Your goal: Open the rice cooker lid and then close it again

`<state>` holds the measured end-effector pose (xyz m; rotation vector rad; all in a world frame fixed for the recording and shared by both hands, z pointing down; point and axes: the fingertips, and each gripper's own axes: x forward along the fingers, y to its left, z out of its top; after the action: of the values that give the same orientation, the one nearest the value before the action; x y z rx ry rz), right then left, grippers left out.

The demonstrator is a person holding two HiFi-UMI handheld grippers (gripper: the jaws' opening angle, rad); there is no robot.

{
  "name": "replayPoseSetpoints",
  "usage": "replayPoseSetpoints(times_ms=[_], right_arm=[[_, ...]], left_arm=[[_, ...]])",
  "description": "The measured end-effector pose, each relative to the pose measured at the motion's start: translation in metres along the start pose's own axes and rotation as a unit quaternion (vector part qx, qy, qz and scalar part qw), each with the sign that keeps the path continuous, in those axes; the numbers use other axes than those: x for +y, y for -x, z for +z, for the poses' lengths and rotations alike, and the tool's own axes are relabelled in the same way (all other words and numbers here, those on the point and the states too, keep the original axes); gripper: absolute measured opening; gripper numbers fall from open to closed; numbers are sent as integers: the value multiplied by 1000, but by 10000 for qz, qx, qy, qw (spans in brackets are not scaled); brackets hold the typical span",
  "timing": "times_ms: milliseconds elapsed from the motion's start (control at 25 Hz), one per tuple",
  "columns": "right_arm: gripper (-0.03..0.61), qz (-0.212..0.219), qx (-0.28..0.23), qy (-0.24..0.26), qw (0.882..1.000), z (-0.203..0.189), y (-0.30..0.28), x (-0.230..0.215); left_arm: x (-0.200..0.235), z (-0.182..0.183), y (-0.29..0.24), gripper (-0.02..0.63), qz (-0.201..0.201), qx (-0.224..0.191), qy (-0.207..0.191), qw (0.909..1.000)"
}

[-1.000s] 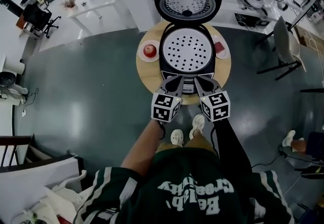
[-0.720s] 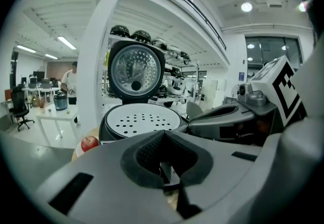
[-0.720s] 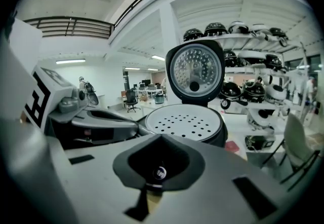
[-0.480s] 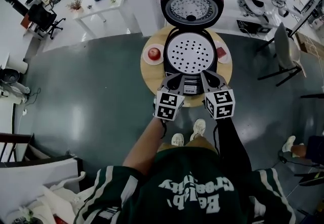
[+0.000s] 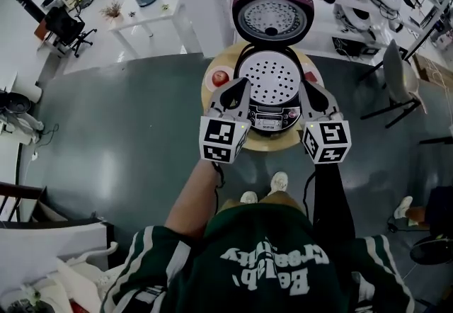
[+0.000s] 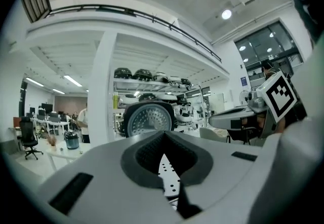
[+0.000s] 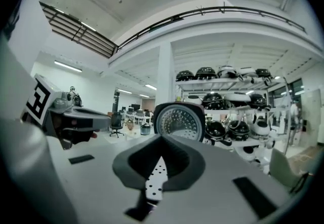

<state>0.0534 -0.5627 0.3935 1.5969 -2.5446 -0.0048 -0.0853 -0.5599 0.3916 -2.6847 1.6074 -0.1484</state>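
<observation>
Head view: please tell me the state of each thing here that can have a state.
Lid: open, standing upright at the back.
Rice cooker: open, with a perforated tray inside.
Apple: whole, lying on a plate.
Left hand-held gripper: shut, holding nothing.
Right hand-held gripper: shut, holding nothing.

The rice cooker lid (image 5: 272, 15) is rimmed in glossy maroon plastic and lined with dimpled bright metal. The round table (image 5: 279, 143) is topped in pale wood, and the grey floor (image 5: 127, 134) is polished. The left gripper (image 6: 164, 134) is cased in matt grey plastic, with ribbed dark pads (image 6: 147, 154).
</observation>
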Motion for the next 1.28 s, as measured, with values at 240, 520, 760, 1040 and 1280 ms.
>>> replayPoseSetpoints(times_ms=[240, 520, 760, 1040, 1280], right_arm=[[3, -95, -336, -41, 9994, 26, 13, 3], [3, -251, -545, 39, 9982, 42, 28, 10], [3, -445, -522, 292, 9972, 40, 36, 15], [3, -499, -543, 299, 9968, 42, 40, 21], [3, -491, -563, 312, 9967, 44, 40, 23]], left_arm=[[7, 39, 19, -3, 131, -346, -204, 9991], [10, 52, 37, -3, 152, -518, -178, 9984], [12, 52, 45, -3, 140, -553, -202, 9982], [11, 52, 50, -3, 88, -556, -236, 9981], [10, 49, 52, -3, 45, -536, -220, 9983]])
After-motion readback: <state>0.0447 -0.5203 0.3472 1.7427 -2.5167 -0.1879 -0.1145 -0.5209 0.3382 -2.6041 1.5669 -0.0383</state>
